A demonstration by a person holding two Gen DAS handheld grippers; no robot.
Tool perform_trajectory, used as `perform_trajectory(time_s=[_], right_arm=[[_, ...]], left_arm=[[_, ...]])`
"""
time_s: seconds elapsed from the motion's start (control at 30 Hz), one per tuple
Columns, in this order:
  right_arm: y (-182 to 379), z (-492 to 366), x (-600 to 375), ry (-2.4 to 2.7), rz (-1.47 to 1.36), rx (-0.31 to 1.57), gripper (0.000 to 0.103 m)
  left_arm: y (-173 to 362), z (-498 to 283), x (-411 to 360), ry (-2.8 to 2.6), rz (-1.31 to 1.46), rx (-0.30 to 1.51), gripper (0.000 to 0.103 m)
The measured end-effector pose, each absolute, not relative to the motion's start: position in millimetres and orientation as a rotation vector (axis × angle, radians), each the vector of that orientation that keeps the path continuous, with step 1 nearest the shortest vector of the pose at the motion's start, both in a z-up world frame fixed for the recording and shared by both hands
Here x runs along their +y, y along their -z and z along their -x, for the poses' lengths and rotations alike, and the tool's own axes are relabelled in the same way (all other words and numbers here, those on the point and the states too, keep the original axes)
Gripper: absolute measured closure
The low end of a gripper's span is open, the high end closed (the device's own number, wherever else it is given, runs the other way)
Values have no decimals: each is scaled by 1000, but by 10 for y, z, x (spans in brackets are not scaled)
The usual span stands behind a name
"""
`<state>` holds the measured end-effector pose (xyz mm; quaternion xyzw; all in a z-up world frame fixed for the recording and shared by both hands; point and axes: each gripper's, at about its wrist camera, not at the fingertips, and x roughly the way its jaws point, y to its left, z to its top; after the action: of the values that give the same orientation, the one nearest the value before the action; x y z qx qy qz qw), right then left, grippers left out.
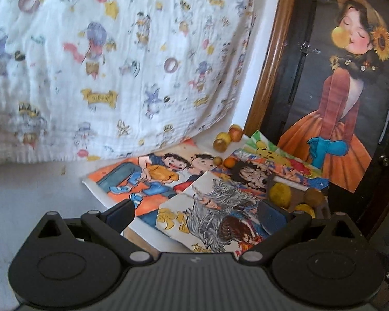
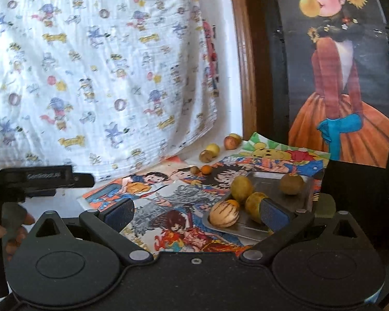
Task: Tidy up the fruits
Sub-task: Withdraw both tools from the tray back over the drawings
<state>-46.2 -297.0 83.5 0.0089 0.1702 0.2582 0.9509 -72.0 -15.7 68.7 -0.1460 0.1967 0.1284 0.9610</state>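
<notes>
1. Fruits number nine in the right wrist view: four on the tray (image 2: 259,229) and five loose on the counter (image 2: 72,202) beyond.
2. On the tray lie a pale striped fruit (image 2: 223,215), a green-yellow one (image 2: 241,188) just behind it, a yellow one (image 2: 255,204) partly hidden by the right tool's finger, and a brown one (image 2: 291,184) set apart toward the far side.
3. A small orange patch shows behind the striped fruit; I cannot tell whether it is a separate fruit.
4. Loose ones: a small brown one (image 2: 194,170) touching a small orange one (image 2: 207,169) on the drawings (image 2: 168,194), then three farther back near the cloth (image 2: 90,64): a brown one (image 2: 206,156), a yellow one (image 2: 213,148) and a reddish one (image 2: 232,142).
5. Several cartoon drawings overlap on the counter; one poster (image 2: 334,77) of a girl in an orange skirt leans upright behind.
6. Right tool (image 2: 197,213) is spread wide, grasping nothing, one finger over the tray's near corner.
7. Left tool (image 1: 198,213) is likewise spread wide and empty above the drawings.
8. Left tool's body, seen at the left of the right wrist view, bears a label too blurred to read; a hand (image 2: 10,223) grips its handle.
</notes>
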Motion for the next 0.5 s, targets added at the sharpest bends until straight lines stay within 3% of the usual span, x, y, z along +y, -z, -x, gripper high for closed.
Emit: perform_trajectory(time_s=[0.5], right_arm=[[-699,-234,-2437,-495,49,361,1]], left_arm=[[-474,300,415,-234,341,442,0]])
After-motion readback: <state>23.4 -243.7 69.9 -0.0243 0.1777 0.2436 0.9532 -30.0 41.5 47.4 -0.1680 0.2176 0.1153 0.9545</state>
